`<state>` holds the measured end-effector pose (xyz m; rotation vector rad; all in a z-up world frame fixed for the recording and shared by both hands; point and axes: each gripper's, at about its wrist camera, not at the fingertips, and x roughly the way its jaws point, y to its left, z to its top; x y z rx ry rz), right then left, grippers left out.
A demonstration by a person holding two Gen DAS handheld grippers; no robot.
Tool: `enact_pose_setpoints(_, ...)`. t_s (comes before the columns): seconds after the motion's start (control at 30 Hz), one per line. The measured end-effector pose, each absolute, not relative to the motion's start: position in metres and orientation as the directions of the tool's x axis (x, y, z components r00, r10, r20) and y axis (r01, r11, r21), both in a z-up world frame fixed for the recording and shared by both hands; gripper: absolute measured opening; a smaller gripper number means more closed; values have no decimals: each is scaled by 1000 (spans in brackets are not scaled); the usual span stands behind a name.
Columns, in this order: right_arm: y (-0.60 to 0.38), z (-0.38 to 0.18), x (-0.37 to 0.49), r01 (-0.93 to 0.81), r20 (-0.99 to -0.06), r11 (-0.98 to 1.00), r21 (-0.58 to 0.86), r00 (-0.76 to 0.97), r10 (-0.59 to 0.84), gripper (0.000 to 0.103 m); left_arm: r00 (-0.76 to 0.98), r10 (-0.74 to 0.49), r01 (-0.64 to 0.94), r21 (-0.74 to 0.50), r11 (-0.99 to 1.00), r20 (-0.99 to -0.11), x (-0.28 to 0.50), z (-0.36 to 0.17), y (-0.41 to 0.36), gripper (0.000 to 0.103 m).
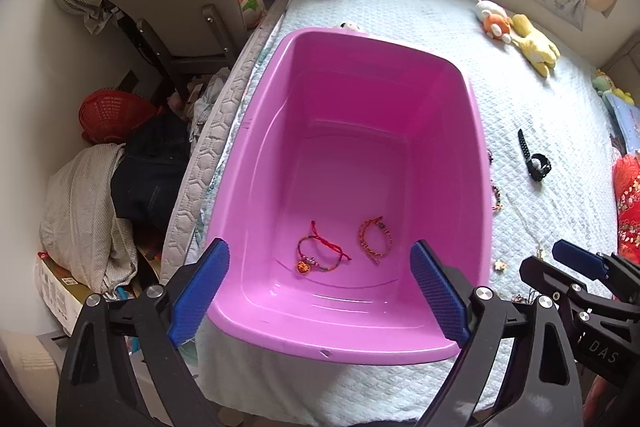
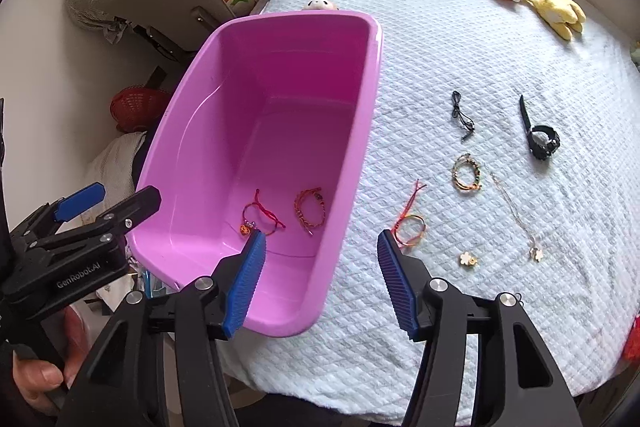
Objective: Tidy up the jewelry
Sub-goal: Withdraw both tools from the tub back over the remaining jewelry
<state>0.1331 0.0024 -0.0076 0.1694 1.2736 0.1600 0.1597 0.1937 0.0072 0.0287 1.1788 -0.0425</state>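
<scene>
Both tongs spread, gripping nothing. Right gripper (image 2: 322, 283) nearer: red cord bracelet (image 2: 409, 225) just ahead, off its right pad, on quilt (image 2: 440, 39) beside pink bin (image 2: 362, 131), tails trailing up and away. Left gripper (image 1: 320, 291) over bin. Thin, limp cord on bumpy weave; smooth plastic tub already holding two bracelets (image 2: 284, 215).

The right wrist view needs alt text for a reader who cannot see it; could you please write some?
A pink tub on a white bedspread holds two bracelets, seen past the open right gripper. More bracelets, a black watch and a thin necklace lie on the bedspread beside it.
</scene>
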Motion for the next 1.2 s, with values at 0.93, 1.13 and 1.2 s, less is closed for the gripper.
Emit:
enact_pose_setpoints(0.93, -278, -11, -33, 1, -914, 971, 239, 337, 225, 62, 392, -7, -1, -8, 1000, -920, 6, 12, -28, 95)
enact_pose_setpoints(1.13, -304, -38, -48, 23, -924, 973, 229, 320, 209, 62, 357, 4, -6, 2, 1000, -934, -14, -11, -58, 95)
enact_pose_setpoints(1.2, -305, -51, -51, 39, -926, 972, 232, 315, 208, 62, 348, 13, -5, 11, 1000, -937, -18, -22, -61, 95)
